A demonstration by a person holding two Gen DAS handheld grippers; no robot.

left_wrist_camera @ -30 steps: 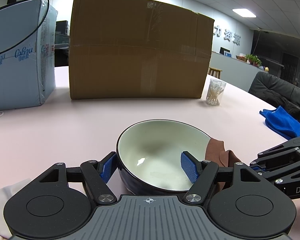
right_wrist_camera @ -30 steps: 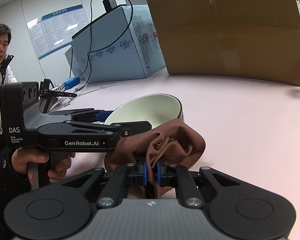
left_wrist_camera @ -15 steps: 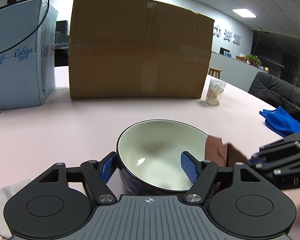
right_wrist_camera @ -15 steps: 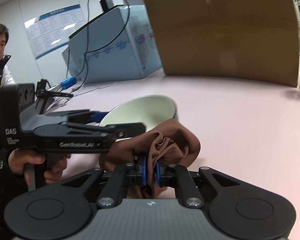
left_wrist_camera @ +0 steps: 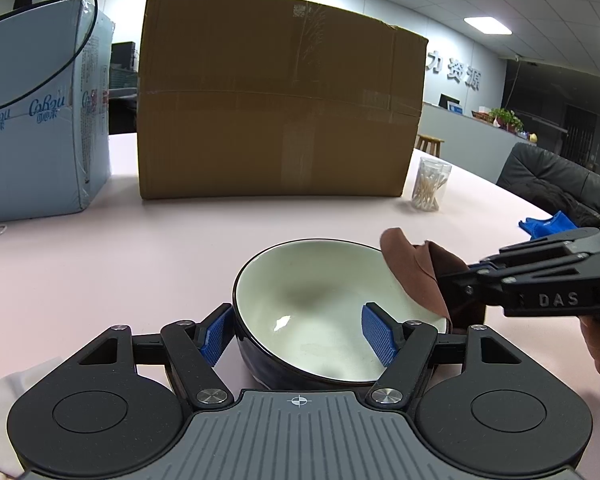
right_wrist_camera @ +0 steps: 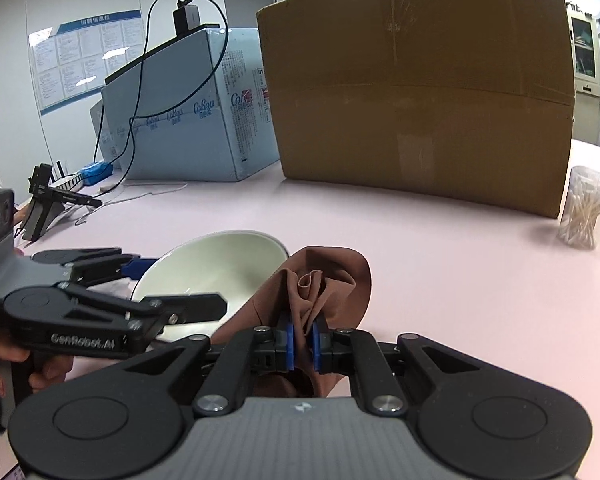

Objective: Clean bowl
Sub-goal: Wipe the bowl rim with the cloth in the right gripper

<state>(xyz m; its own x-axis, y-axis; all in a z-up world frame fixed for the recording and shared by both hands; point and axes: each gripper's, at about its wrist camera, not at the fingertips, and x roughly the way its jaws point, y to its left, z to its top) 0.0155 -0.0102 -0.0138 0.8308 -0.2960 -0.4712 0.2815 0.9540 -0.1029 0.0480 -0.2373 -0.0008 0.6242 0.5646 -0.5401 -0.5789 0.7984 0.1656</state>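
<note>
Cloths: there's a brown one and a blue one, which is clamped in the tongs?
The brown cloth, pinched in the shut right tongs beside the bowl. The blue cloth lies loose at the table's far right.

"DAS" in pale capitals on side of right gripper (left_wrist_camera: 456,280), read from left wrist view. "GenRobot.AI" on flank of left gripper (right_wrist_camera: 172,280), read from right wrist view, slightly blurred. "CoRou" in script, repeated across faces of light blue carton (left_wrist_camera: 40,120); small print beneath it illegible. Chinese characters 力资源 mounted on far wall (left_wrist_camera: 454,72). Blue-framed notice board (right_wrist_camera: 84,60) headed with Chinese text, too small to read.
</note>
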